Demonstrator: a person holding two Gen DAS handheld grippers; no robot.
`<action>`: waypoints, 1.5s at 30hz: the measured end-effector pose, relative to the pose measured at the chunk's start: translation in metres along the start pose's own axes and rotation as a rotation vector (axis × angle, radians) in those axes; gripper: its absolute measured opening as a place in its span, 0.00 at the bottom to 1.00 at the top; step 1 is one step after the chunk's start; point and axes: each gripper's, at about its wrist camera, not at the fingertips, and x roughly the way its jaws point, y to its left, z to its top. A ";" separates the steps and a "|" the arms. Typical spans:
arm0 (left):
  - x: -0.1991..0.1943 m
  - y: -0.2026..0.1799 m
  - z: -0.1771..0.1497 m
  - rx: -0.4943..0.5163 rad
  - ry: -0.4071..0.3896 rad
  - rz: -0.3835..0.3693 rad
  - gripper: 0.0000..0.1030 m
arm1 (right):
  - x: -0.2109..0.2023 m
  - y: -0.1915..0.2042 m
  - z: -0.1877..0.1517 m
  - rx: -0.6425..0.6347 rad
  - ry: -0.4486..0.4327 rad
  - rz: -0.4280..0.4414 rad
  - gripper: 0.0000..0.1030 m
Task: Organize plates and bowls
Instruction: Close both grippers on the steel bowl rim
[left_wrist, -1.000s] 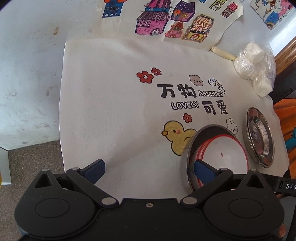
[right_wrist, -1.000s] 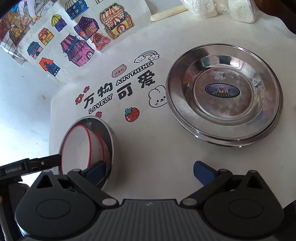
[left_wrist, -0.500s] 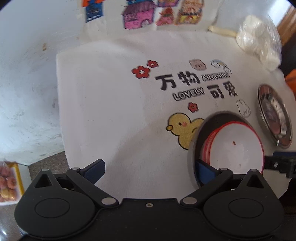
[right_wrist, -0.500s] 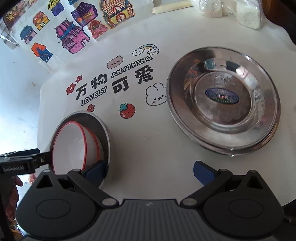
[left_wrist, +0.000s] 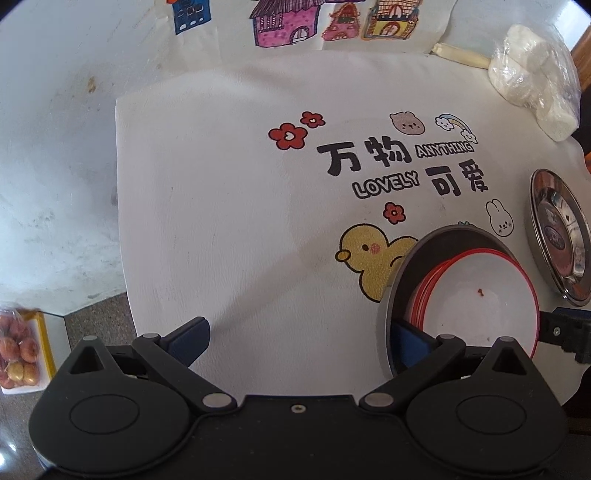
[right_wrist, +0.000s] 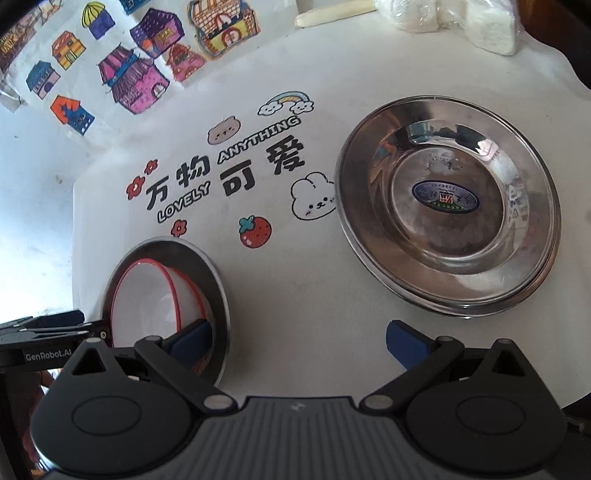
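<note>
A steel bowl (left_wrist: 402, 273) holds nested white bowls with red rims (left_wrist: 476, 306) on the printed cloth, over the duck picture. My left gripper (left_wrist: 299, 339) is open; its right finger overlaps the steel bowl's near rim, contact unclear. In the right wrist view the same steel bowl (right_wrist: 218, 288) and white bowls (right_wrist: 147, 306) lie at lower left, behind the left finger of my open right gripper (right_wrist: 299, 339). Stacked steel plates (right_wrist: 447, 258) rest at the right, also seen edge-on as steel plates (left_wrist: 554, 236).
The white cartoon cloth (left_wrist: 221, 184) covers the table, whose edge runs along the left. A plastic bag of white lumps (left_wrist: 532, 77) and a cream stick (left_wrist: 461, 57) lie at the back right. A sheet of house drawings (left_wrist: 314, 22) is behind. Packed fruit (left_wrist: 20, 350) sits below left.
The left wrist view has drawn back and swung left, bringing the fruit into sight. The right view shifted slightly. Bowls and plates stayed put; both grippers stayed open.
</note>
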 end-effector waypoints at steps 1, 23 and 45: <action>0.000 0.000 0.000 -0.001 0.001 0.000 0.99 | 0.000 0.001 -0.001 -0.010 -0.010 -0.002 1.00; 0.004 -0.003 0.003 -0.013 0.029 0.006 0.99 | 0.013 0.001 -0.002 -0.028 0.096 -0.012 0.93; -0.011 -0.025 0.011 0.054 0.032 -0.090 0.27 | 0.015 0.006 0.004 0.024 0.215 0.038 0.76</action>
